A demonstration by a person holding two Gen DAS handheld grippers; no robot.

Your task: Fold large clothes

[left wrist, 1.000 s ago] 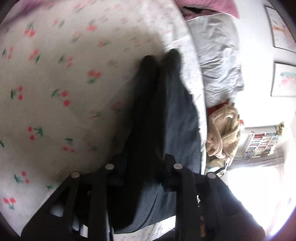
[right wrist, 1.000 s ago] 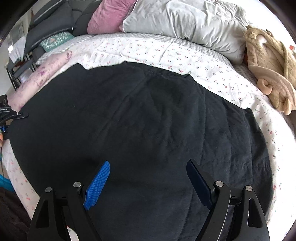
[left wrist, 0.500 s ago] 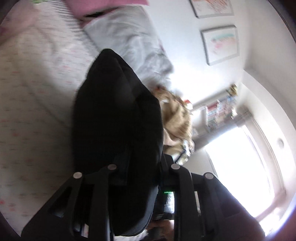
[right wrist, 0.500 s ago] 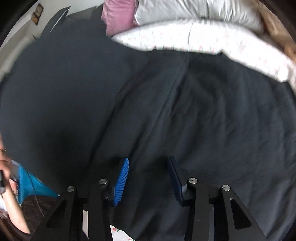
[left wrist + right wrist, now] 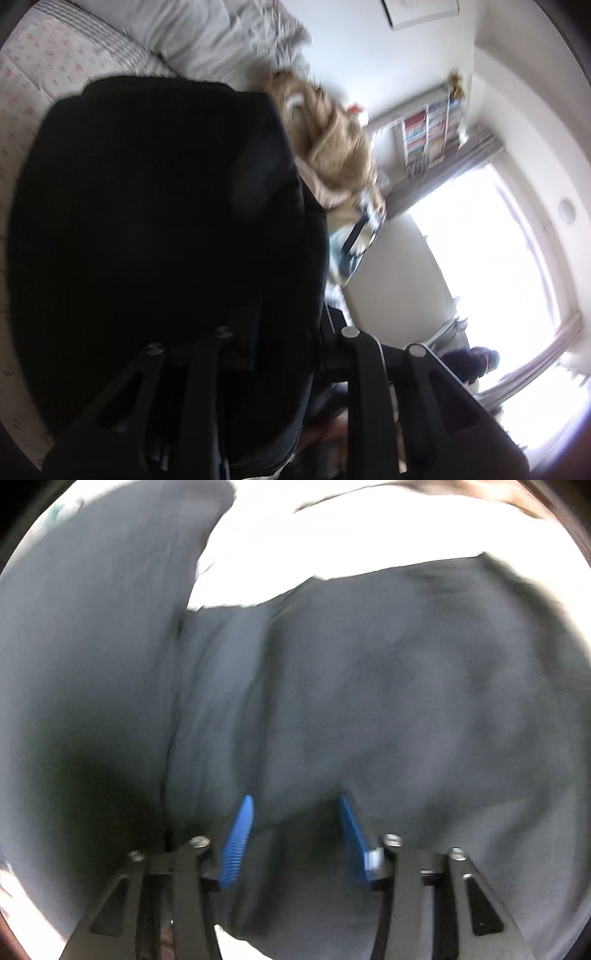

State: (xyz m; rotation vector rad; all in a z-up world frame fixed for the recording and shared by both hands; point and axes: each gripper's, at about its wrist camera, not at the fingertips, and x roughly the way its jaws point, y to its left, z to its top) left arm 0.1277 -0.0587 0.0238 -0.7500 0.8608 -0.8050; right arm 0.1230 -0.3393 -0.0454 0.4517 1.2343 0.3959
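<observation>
Dark garment lifted over a bed as we work with two hand-held grippers in a sunlit bedroom.

Our left hand-held gripper (image 5: 280, 354) is buried in the black garment (image 5: 159, 221), whose bulk rises ahead of it and hides the fingers; we cannot tell how far it is closed. Beyond the cloth lie the bed (image 5: 44, 70) with its small-print cover, a grey pillow (image 5: 221, 37) and a tan plush toy (image 5: 332, 147); to the right, a bookshelf (image 5: 432, 129) and a bright window (image 5: 498, 266). Our right hand-held gripper (image 5: 295, 830) stands partly open, its blue pads (image 5: 236, 845) flanking a ridge of garment spread ahead.
</observation>
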